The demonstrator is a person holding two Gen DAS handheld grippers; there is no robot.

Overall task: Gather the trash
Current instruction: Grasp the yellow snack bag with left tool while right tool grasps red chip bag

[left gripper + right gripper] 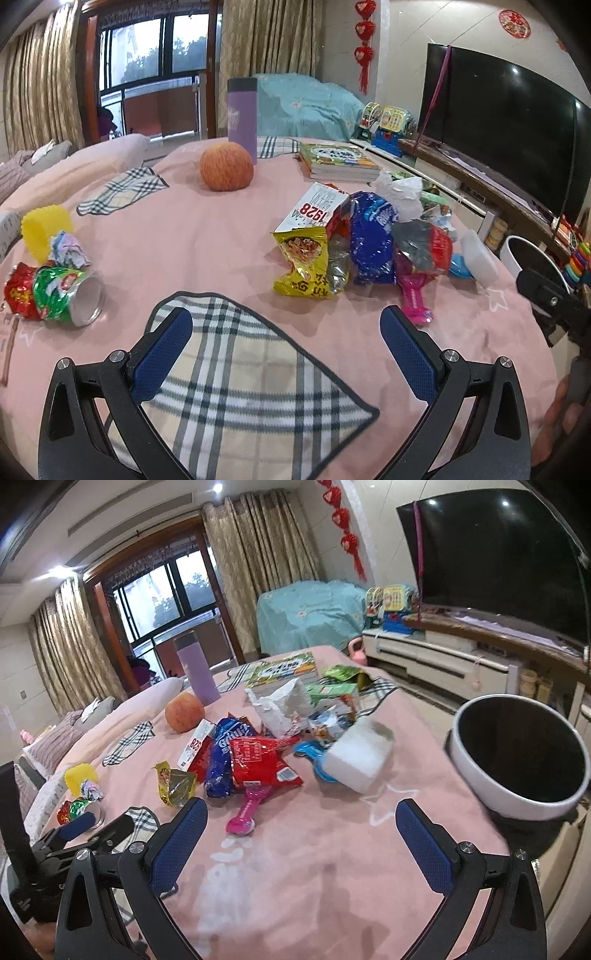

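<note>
A heap of snack wrappers lies mid-table on the pink cloth: a yellow noodle packet (303, 264), a blue bag (371, 242), a red bag (258, 762), a white carton marked 1928 (314, 212) and crumpled white paper (284, 705). A crushed green and red can (66, 295) lies at the left beside a crumpled wrapper (70, 251). A white bin (517, 760) stands off the table's right edge. My left gripper (286, 347) is open over a plaid mat, short of the heap. My right gripper (301, 834) is open and empty above bare cloth, near the heap.
An orange fruit (226, 167), a purple flask (242, 114) and a book (338, 162) stand at the back. A pink spoon (245, 810), a white plastic box (360, 755) and a blue lid (308, 753) lie by the heap. A yellow cup (46, 230) sits at the left.
</note>
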